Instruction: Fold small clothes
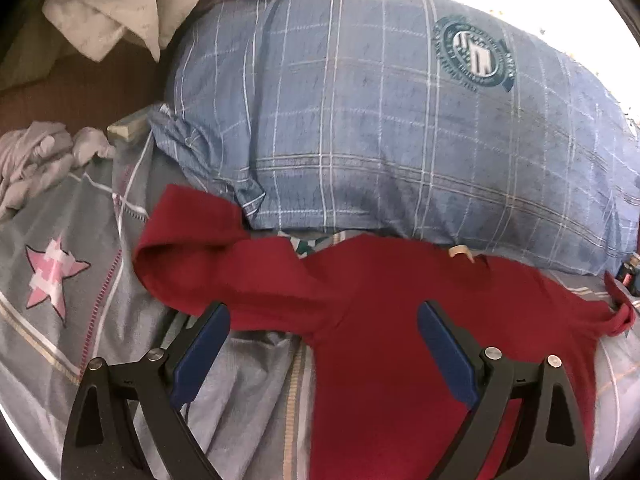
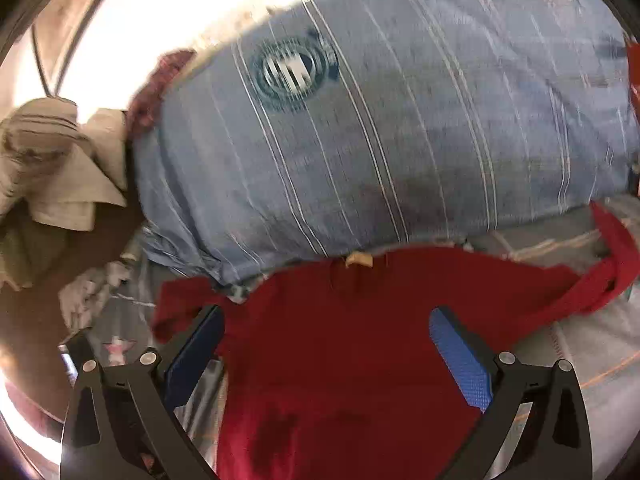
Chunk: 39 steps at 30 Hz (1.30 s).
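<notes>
Both hand-held grippers, left [image 1: 323, 346] and right [image 2: 326, 350], hang released over my small red cotton shirt [image 1: 392, 320] on the bed [image 1: 80, 320]; I'd pinch each sleeve near its cuff, folding inward evenly.

Grey star-print bedsheet [image 1: 60, 280], blue plaid pillow [image 1: 380, 120], bright backlight

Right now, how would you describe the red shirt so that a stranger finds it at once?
Find the big blue plaid pillow on the bed. Directly before it, the red shirt lies spread on the grey bedsheet, the only plain red garment.
</notes>
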Motion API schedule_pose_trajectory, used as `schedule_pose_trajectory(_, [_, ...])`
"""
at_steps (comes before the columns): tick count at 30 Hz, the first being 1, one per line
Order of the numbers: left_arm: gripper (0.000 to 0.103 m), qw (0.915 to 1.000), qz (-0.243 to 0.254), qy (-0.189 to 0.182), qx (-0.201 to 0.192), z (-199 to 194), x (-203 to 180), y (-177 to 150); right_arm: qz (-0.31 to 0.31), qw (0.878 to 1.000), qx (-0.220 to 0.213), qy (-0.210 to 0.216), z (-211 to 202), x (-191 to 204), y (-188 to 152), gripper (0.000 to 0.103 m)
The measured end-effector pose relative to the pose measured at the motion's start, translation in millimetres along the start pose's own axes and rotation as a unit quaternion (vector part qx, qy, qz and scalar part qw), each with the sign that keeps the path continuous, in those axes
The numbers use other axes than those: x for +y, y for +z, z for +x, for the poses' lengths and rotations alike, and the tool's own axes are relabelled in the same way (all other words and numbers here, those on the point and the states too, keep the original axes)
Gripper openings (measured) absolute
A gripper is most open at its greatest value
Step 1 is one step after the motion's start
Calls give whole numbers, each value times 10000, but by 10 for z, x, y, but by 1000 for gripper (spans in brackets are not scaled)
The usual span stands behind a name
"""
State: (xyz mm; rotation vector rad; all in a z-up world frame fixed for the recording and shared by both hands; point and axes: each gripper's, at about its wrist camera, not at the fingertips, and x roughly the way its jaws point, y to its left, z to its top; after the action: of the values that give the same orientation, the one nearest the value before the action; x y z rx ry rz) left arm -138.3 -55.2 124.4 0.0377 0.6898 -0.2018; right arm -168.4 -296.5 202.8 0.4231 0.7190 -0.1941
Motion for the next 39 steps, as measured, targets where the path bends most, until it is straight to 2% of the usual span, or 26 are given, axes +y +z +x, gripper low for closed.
schedule_pose_trajectory(5, [95, 9994, 102, 311, 92, 244, 55, -22, -166, 9998, -35, -88, 420, 51, -154, 103])
schedule_pose_trajectory(8, [95, 9990, -156, 285, 302, 411, 156, -9, -285, 9987, 405, -135, 705, 13, -302, 101])
schedule_pose_trajectory(10, [95, 9981, -396, 297, 375, 509, 262, 11, -264, 9971, 711, -10, 829, -4, -384, 101])
schedule_pose_trajectory(20, [94, 9893, -1068, 861, 504, 770, 766, 12, -755, 9933, 870, 131, 898, 217, -509, 100])
schedule_pose_trajectory(25, [94, 9851, -1365, 914, 507, 831, 922, 16, -939, 9902, 1005, 229, 969, 328, -589, 90])
schedule_pose_trajectory(32, [94, 9825, -1537, 916, 523, 872, 977, 8, -1002, 9887, 1086, 263, 1014, 402, -642, 90])
schedule_pose_trajectory(39, [94, 9826, -1490, 962, 557, 829, 985, 37, -1111, 9866, 1124, 404, 1104, 575, -641, 89])
